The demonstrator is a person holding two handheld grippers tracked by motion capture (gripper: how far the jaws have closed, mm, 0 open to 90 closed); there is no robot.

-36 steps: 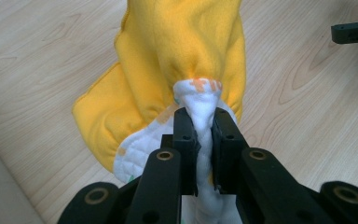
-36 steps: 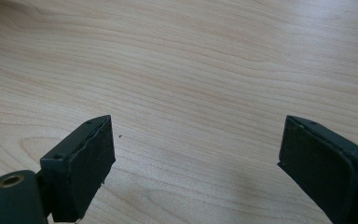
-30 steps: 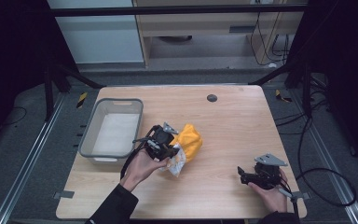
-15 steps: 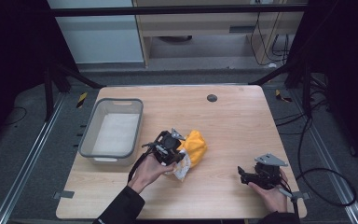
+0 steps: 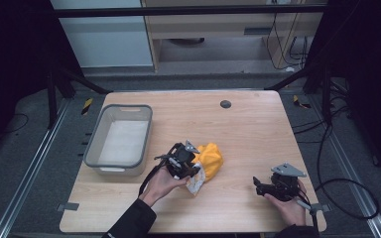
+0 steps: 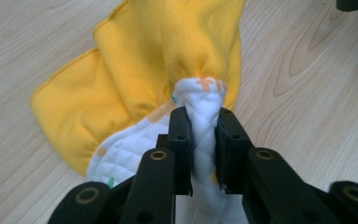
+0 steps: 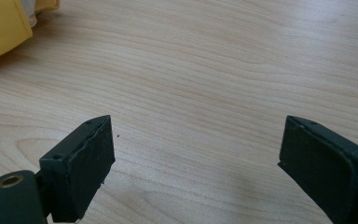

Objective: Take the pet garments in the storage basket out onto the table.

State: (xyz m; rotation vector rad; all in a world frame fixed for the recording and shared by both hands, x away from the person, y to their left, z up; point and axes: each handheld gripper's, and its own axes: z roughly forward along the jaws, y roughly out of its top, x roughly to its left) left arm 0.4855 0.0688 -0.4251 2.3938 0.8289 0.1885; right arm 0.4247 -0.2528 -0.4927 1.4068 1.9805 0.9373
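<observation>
Cloth (image 6: 135, 70), yellow with a white quilted lining, sits mid-table, just right of the grey bin (image 5: 95, 148). The left gripper (image 6: 200, 140) has its jaws pinched tight on a bunched white fold. The right gripper (image 7: 196, 163) idles at the near right with jaws wide, nothing between them. My guess is it's headed for the bin, so lift slowly and keep the pinch deep. From above, the hand (image 5: 161, 182) covers the cloth's near edge, so its full shape is hard to tell.
</observation>
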